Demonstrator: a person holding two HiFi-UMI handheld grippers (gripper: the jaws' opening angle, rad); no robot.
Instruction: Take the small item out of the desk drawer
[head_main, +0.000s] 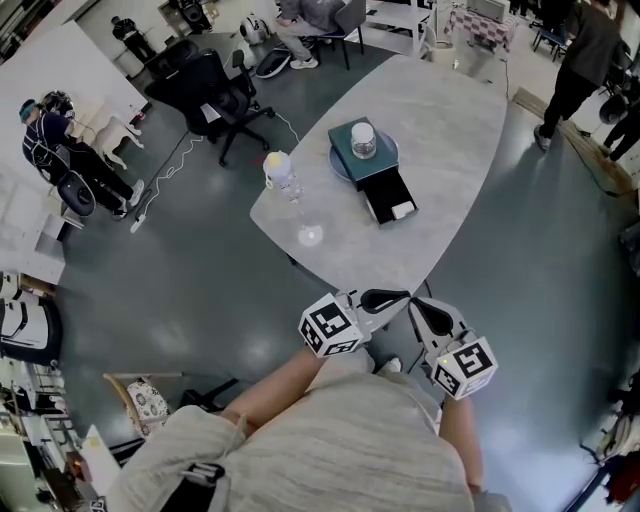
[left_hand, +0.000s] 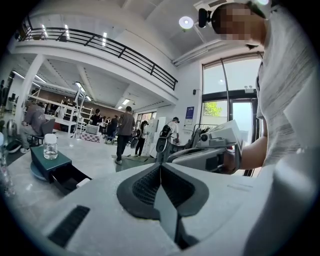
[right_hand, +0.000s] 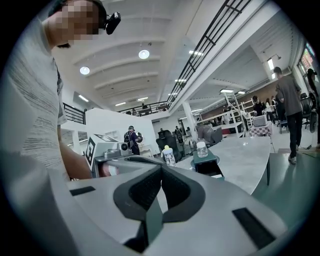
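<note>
Teal drawer box (head_main: 352, 150) sits on the grey table (head_main: 440, 120) with a jar (head_main: 364, 140) on top. Its drawer (head_main: 385, 200) is pulled out, exposing a small white item (head_main: 403, 210) near its front. The left gripper (head_main: 390, 298) and right gripper (head_main: 425, 315) hang by the person's waist, jaws together on nothing, probably because no reach has begun.

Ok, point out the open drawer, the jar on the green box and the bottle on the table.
open drawer (head_main: 385, 196): head view, on its dark inside.
jar (head_main: 364, 140): head view, on its top.
bottle (head_main: 283, 174): head view, on its upper body, just below the cap.
</note>
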